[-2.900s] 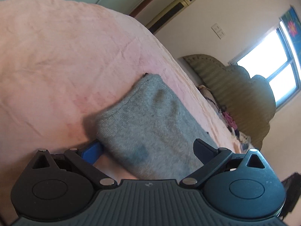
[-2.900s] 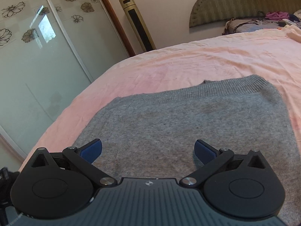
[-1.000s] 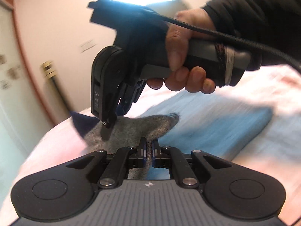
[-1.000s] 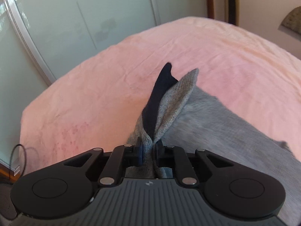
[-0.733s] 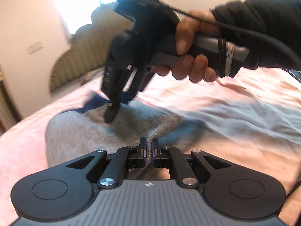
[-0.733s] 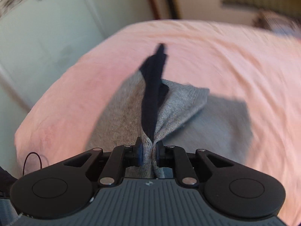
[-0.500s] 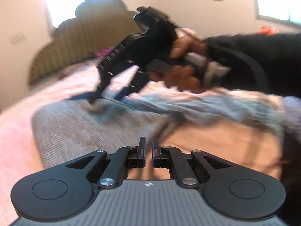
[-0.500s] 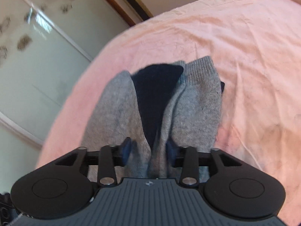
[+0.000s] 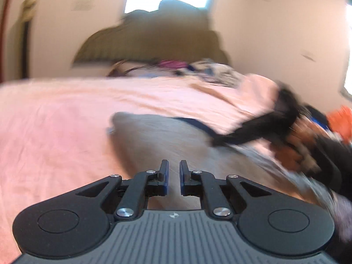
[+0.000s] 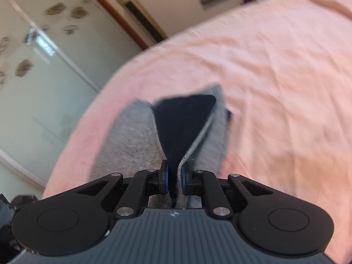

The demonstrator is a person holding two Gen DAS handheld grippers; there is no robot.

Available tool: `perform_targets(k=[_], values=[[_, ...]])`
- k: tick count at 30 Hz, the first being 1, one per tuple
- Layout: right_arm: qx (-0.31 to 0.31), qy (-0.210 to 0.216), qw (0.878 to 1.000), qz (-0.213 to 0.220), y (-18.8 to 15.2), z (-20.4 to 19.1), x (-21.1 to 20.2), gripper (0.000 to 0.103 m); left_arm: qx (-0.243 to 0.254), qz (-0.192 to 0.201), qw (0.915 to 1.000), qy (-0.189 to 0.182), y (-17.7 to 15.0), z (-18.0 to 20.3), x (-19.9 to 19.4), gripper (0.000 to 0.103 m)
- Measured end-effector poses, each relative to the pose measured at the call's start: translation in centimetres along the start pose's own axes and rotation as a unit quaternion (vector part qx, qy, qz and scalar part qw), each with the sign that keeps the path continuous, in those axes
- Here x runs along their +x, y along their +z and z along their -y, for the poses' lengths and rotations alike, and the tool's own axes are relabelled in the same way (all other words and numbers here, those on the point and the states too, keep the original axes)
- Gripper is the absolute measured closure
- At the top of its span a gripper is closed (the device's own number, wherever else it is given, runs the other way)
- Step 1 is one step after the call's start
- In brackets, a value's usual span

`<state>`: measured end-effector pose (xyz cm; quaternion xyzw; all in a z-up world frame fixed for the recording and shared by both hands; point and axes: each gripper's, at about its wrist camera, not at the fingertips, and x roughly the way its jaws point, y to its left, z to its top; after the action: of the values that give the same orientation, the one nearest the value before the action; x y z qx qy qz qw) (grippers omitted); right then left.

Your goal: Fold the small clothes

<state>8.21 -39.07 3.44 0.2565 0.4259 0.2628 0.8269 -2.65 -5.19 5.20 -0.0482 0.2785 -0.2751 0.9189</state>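
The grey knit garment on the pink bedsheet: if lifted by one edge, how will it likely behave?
The grey knit garment is probably floppy: the edge pinched in the right hand-held gripper bends sharply and peels back to show its dark lining. It likely drapes rather than slides, since it lies flat on the pink bedsheet.

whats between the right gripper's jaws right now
In the right wrist view, a fold of the grey knit garment with dark navy lining sits pinched between the right gripper jaws, which just closed on it.
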Motion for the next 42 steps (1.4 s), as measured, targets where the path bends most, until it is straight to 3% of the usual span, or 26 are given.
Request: perform_targets(k=[1,2,3,4,5,7,9,10,11,13,14,16,18,19,20,23,26,30,31,33,34,35,38,39,40,42], values=[[0.018,0.011,1.0,0.008,0.0,0.3,-0.3,0.068,-0.037,-0.011,0.9993,0.0,0.9,-1.7,1.1,0.093],[0.031,0.014,0.999,0.022,0.2,0.3,-0.9,0.045,-0.081,-0.024,0.9964,0.001,1.7,-3.5,2.2,0.093],[0.037,0.008,0.998,0.055,0.5,0.2,-1.6,0.03,-0.133,-0.04,0.9903,-0.002,2.3,-5.4,3.3,0.093],[0.037,0.002,0.995,0.093,0.8,0.2,-2.5,0.005,-0.176,-0.055,0.9826,-0.023,2.6,-6.9,4.5,0.093],[0.032,-0.004,0.994,0.109,1.3,0.2,-2.7,0.004,-0.214,-0.069,0.9732,-0.049,2.8,-8.4,5.6,0.093],[0.03,-0.022,0.996,0.08,2.7,0.7,-1.4,0.011,-0.243,-0.071,0.9642,-0.079,3.3,-9.6,7.2,0.089],[0.021,-0.046,0.997,0.061,3.3,0.8,0.1,0.011,-0.269,-0.069,0.9506,-0.139,3.3,-10.6,8.5,0.053],[0.019,-0.041,0.998,0.051,3.5,0.8,1.0,0.011,-0.296,-0.067,0.9382,-0.166,3.1,-11.1,9.3,0.018],[0.02,-0.036,0.998,0.041,3.7,0.9,2.0,0.011,-0.323,-0.062,0.9257,-0.186,2.9,-11.6,9.8,0.007],[0.022,-0.03,0.999,0.017,3.7,1.2,3.7,0.01,-0.357,-0.043,0.9109,-0.203,2.7,-12.1,9.8,0.007],[0.011,-0.024,0.999,0.026,3.5,0.8,3.8,0.01,-0.365,-0.038,0.9067,-0.208,2.5,-12.2,9.8,0.007],[0.016,-0.018,0.999,0.025,3.7,0.7,4.4,0.019,-0.355,-0.043,0.9123,-0.199,2.3,-12.0,10.7,0.008],[0.029,-0.01,0.999,0.009,3.9,0.8,4.8,0.053,-0.326,-0.05,0.929,-0.169,2.6,-11.3,11.5,0.02],[0.036,-0.001,0.999,-0.003,4.0,1.0,5.2,0.067,-0.305,-0.053,0.9396,-0.146,3.0,-10.8,11.7,0.049],[0.037,0.002,0.999,-0.001,3.8,0.9,5.3,0.069,-0.284,-0.057,0.9497,-0.119,3.3,-10.3,11.8,0.079],[0.03,-0.008,0.999,0.014,3.7,0.0,4.7,0.073,-0.27,-0.047,0.9564,-0.1,3.9,-10.4,11.3,0.088],[0.02,0.004,0.999,0.033,3.2,-1.6,3.8,0.073,-0.256,-0.049,0.9602,-0.1,4.3,-10.6,10.0,0.09],[0.012,0.016,0.999,0.039,3.1,-2.3,3.2,0.073,-0.285,-0.053,0.9537,-0.08,4.0,-13.0,9.0,0.09],[0.013,0.014,0.999,0.038,3.2,-2.0,3.3,0.073,-0.304,-0.065,0.9466,-0.085,3.6,-13.7,9.2,0.081],[0.018,0.016,0.999,0.031,3.3,-1.2,3.5,0.073,-0.352,-0.098,0.9247,-0.109,2.4,-14.7,10.5,0.035],[0.023,0.017,0.999,0.028,3.3,-0.6,3.6,0.073,-0.355,-0.087,0.9232,-0.119,2.2,-14.6,10.7,0.027],[0.03,0.013,0.999,0.025,3.3,0.0,3.8,0.073,-0.349,-0.079,0.9268,-0.116,2.3,-14.1,10.7,0.023],[0.059,0.022,0.998,0.021,3.1,1.9,4.2,0.073,-0.34,-0.094,0.9252,-0.14,2.8,-12.9,12.2,0.022],[0.065,0.027,0.997,0.021,3.1,2.2,4.3,0.073,-0.332,-0.104,0.9276,-0.136,2.9,-12.4,13.0,0.022],[0.07,0.031,0.997,0.022,3.1,2.5,4.3,0.073,-0.313,-0.099,0.936,-0.128,3.2,-11.8,13.3,0.024],[0.082,0.042,0.995,0.023,2.8,3.0,4.4,0.073,-0.301,-0.097,0.9421,-0.11,3.4,-11.2,14.3,0.042]])
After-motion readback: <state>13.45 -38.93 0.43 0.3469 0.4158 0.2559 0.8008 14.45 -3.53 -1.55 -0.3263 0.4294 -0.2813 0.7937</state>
